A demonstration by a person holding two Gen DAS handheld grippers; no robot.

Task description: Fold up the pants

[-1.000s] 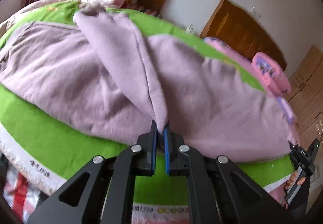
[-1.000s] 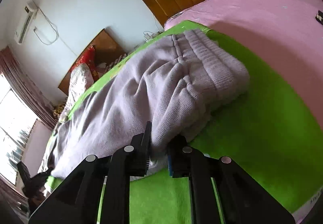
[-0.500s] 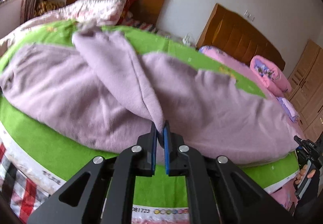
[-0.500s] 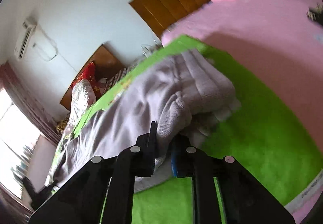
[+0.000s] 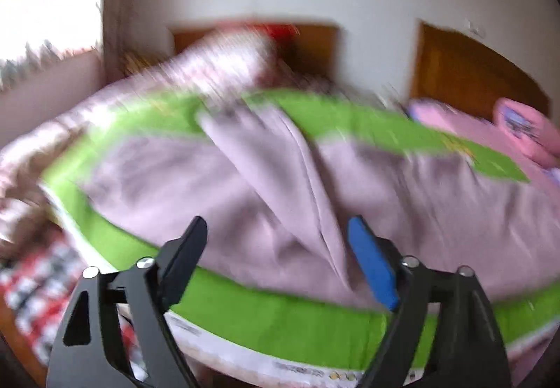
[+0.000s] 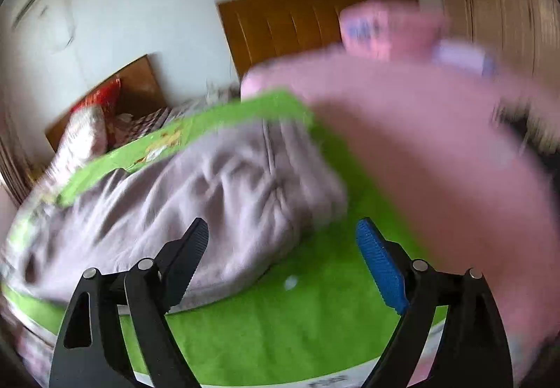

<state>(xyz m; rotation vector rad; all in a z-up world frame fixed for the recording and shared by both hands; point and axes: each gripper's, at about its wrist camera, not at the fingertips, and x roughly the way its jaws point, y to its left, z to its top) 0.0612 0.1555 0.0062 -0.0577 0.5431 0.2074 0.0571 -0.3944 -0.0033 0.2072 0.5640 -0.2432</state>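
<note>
the pink bed (image 6: 437, 150) fills the right side of the room, its cover smooth and matte, with one ribbed wooden headboard (image 6: 287, 23) against the white wall behind it. a second, smaller wooden headboard (image 5: 315, 41) stands further left, a red cushion (image 6: 101, 95) leaning on it.

across the near bed lies one green mat (image 5: 280, 314), bright, flat and thin, with a white printed border along its front edge. on the mat lie the pants (image 5: 245, 199), one pair, pale lilac, thick and fleecy. they are stretched sideways over the mat, one leg folded across the body in a long soft ridge. from the right side the pants (image 6: 217, 199) show a ribbed waistband end, bunched and creased, resting on the green mat (image 6: 280, 328).

one folded pink quilt (image 5: 525, 129) sits rolled at the head of the pink bed. everything is streaked with motion blur.

the left gripper (image 5: 278, 241) has just been opening; its two fingers, one black and one with a blue pad, stand wide apart, the leg ridge showing in the gap beyond them with no pad touching it. the right gripper (image 6: 281, 241) has likewise just sprung apart, one black toothed finger and one blue toothed one, gripping nothing, the waistband lying loose beyond.
</note>
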